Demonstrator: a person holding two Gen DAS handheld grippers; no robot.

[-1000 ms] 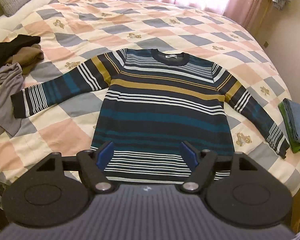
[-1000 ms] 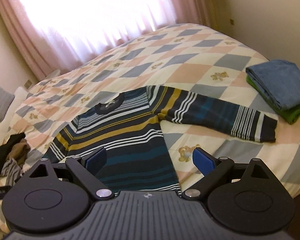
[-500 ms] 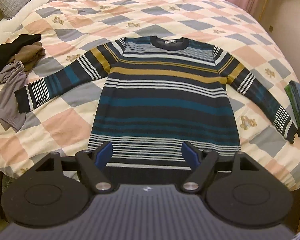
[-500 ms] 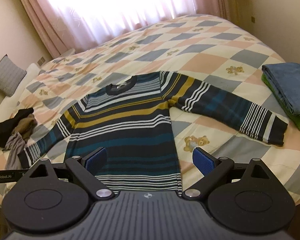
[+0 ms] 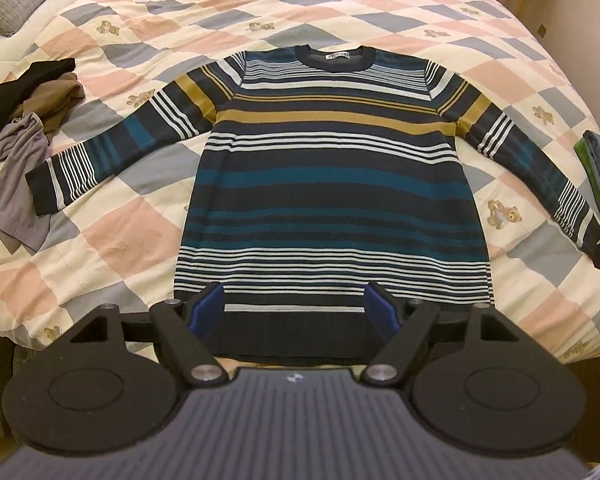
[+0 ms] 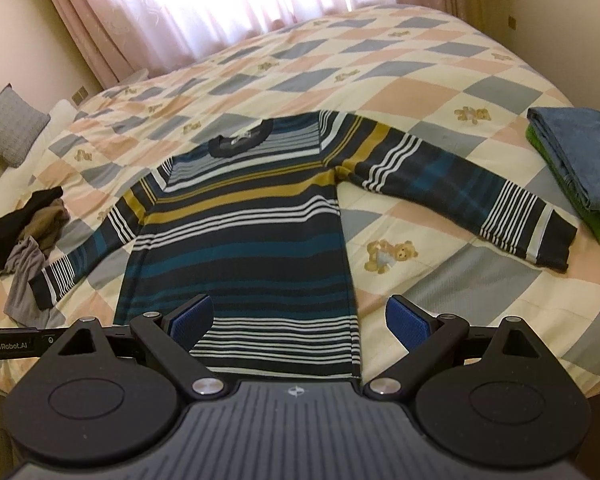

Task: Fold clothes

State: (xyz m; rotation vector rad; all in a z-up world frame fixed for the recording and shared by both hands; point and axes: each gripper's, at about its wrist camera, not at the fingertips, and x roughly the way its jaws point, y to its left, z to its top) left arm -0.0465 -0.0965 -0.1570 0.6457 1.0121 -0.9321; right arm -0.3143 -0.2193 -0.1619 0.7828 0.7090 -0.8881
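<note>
A: Where was the sweater [image 5: 332,168] at this moment?

B: The striped sweater lay flat on the bed [image 5: 112,232], front side up, on a checked quilt with small bears printed on it. Both sleeves were stretched out to the sides. The collar pointed to the far side of the bed and the dark hem was at the near edge.

A: And the two claws?

B: The left claw [image 5: 296,308] hung above the hem, with its blue pads wide apart. It held nothing. In its view the hem showed between the two fingers [image 5: 208,306]. I could not tell if the fingers touched the cloth.

A: The right one?

B: The right claw [image 6: 298,320] was also spread wide and empty. It was over the right lower corner of the sweater [image 6: 240,240]: one pad was over the striped body, the other over the bare quilt [image 6: 440,280] beside the side seam.

A: What else was on the bed?

B: To the left, near the end of the left sleeve, there was a loose pile of clothes [image 5: 28,112], black, brown and grey. To the right, near the other cuff, there was a folded stack [image 6: 576,168], a blue piece on a green one. A grey pillow [image 6: 12,124] was at the far left corner, and pink curtains [image 6: 204,8] hung behind the bed.
</note>
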